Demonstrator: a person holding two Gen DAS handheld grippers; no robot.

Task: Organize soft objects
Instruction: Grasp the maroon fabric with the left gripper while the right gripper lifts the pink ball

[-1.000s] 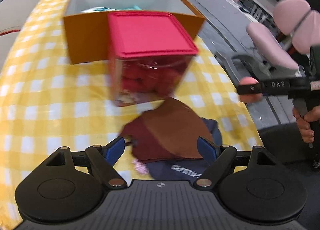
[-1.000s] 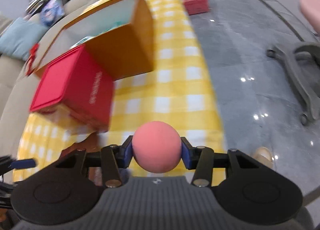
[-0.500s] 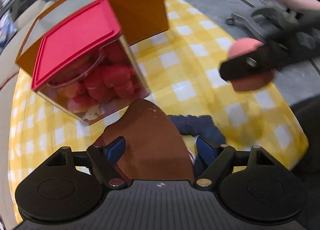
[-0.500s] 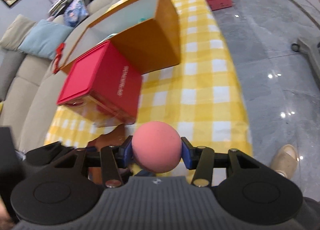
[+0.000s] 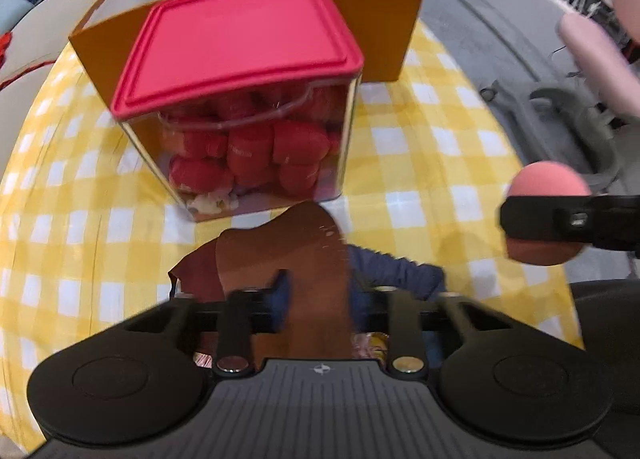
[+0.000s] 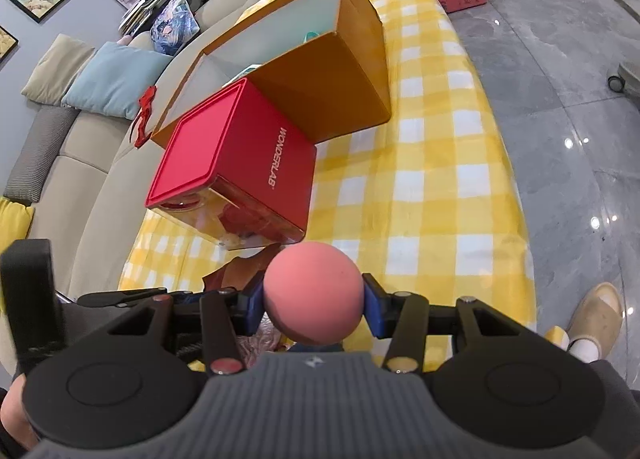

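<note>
My left gripper [image 5: 318, 295] is shut on a brown cloth [image 5: 308, 259], which stands up between its fingers over a maroon cloth [image 5: 196, 279] and a navy cloth [image 5: 400, 275] on the yellow checked table [image 5: 432, 147]. My right gripper [image 6: 314, 303] is shut on a pink foam ball [image 6: 314, 299]; the ball also shows in the left wrist view [image 5: 546, 219], to the right of the cloths. The open orange box [image 6: 332, 95] stands further back.
A clear tub with a red lid [image 5: 240, 55], full of red soft things, stands just beyond the cloths and in front of the orange box [image 5: 396, 3]. A sofa with cushions [image 6: 112, 79] lies left of the table; grey floor [image 6: 568, 107] lies right.
My left gripper has closed its fingers on the brown cloth. The right gripper with the ball has moved in closer over the table's near end.
</note>
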